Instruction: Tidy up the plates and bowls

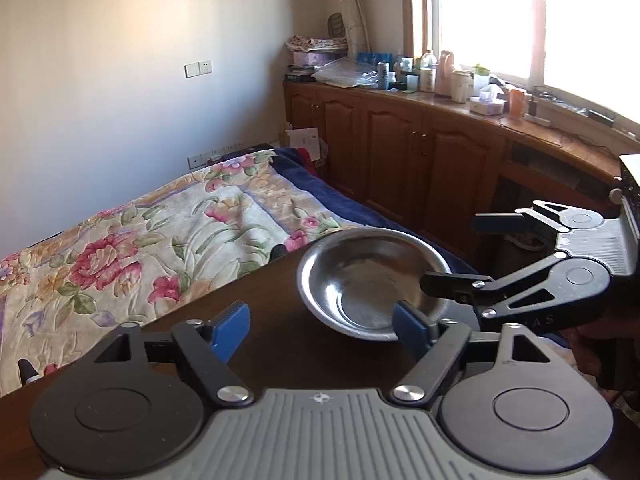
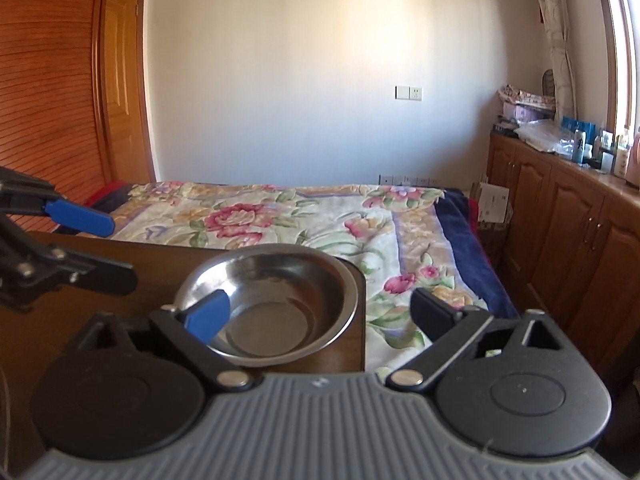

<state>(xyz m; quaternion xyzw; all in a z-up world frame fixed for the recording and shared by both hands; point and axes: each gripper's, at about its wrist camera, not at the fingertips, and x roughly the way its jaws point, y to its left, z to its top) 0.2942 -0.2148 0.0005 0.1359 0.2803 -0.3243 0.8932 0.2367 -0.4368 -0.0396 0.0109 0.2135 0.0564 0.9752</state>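
On our left we see the left gripper spread wide above the dark brown wooden table, clasping nothing. Further right, the shallow round stainless-steel bowl sits upright near the table's corner, just beside the bed under the flowered quilt. The right gripper is spread too: its blue-padded finger hangs over the bowl's near rim, the other finger past the table's edge.
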